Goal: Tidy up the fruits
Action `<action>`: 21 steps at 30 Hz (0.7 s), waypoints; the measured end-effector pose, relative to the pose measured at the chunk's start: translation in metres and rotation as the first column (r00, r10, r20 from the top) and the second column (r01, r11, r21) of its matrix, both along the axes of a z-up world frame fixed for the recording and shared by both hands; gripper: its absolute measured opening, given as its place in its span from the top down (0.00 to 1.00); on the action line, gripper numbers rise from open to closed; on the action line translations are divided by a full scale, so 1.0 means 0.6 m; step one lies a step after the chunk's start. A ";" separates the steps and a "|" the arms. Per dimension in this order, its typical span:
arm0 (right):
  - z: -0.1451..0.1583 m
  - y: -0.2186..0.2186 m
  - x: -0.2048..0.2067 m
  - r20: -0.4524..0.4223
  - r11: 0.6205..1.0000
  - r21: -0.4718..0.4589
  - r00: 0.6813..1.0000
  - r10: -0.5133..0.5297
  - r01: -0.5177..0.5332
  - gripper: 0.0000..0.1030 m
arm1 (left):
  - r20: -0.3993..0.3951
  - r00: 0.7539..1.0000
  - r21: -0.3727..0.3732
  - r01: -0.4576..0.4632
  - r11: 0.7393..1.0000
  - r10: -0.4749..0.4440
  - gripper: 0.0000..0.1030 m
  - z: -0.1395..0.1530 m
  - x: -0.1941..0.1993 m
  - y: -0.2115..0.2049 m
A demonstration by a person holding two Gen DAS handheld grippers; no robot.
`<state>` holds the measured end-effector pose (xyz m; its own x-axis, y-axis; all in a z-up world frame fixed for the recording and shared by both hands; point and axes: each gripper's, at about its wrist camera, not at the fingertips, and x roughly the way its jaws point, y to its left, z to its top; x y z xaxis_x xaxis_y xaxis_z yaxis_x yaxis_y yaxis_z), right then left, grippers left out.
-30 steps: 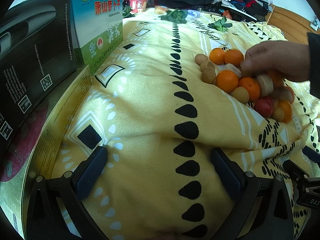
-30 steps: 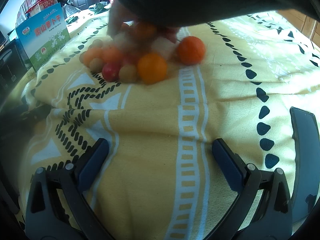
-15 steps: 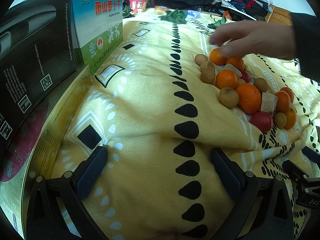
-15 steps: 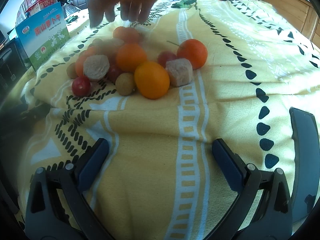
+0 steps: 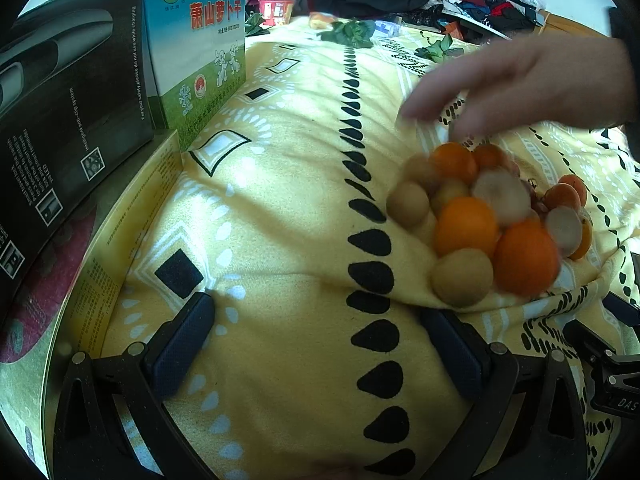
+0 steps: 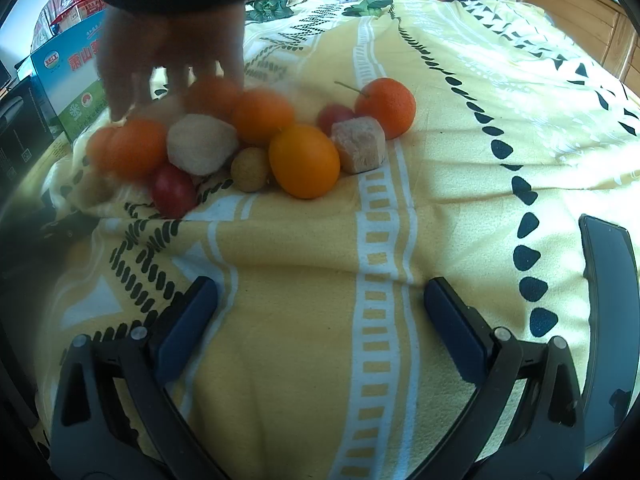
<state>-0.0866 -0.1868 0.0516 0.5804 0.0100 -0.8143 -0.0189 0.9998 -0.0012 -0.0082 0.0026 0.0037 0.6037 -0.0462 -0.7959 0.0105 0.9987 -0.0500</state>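
The fruits lie in one loose heap on a yellow patterned blanket (image 6: 460, 208), in the upper left part of the right wrist view and at the middle right of the left wrist view. In the heap there are several oranges, for example the big orange (image 6: 304, 161) at the front and another orange with a stem (image 6: 386, 107) behind it, some small brown round fruits such as the one (image 6: 250, 169) near the front, a red fruit (image 6: 173, 191), a pale peeled piece (image 6: 201, 144) and a pale rough cube (image 6: 359, 145). A bare hand (image 6: 168, 52) hovers over the back of the heap and is blurred. The left gripper (image 5: 316, 344) and the right gripper (image 6: 320, 328) both rest low on the blanket, with jaws wide apart and nothing between them. The oranges look firm and fairly light, but round, so they probably roll on the soft cloth; it seems best to take one across its widest middle. The red fruit and the peeled piece look softer and may bruise under a hard squeeze. The cube offers flat sides for the pads.
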 end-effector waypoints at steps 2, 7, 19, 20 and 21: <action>0.000 0.001 0.000 -0.008 1.000 0.001 1.000 0.008 -0.008 0.00 | -0.001 1.000 0.002 0.000 1.000 0.000 0.00 0.000 0.000 -0.001; 0.001 0.000 0.000 -0.008 1.000 0.002 1.000 0.008 -0.008 0.00 | -0.007 1.000 0.015 0.000 1.000 0.000 0.00 -0.001 0.003 -0.008; 0.001 0.000 0.001 -0.009 1.000 0.002 1.000 0.008 -0.008 0.00 | -0.019 1.000 0.045 0.001 0.999 0.000 0.00 -0.003 0.008 -0.016; 0.001 0.000 0.001 -0.009 1.000 0.002 1.000 0.009 -0.008 0.00 | -0.020 1.000 0.046 0.001 0.999 0.000 0.00 -0.004 0.007 -0.016; 0.001 0.000 0.001 -0.009 1.000 0.002 1.000 0.009 -0.009 0.00 | -0.020 1.000 0.047 0.001 0.999 0.000 0.00 -0.004 0.007 -0.016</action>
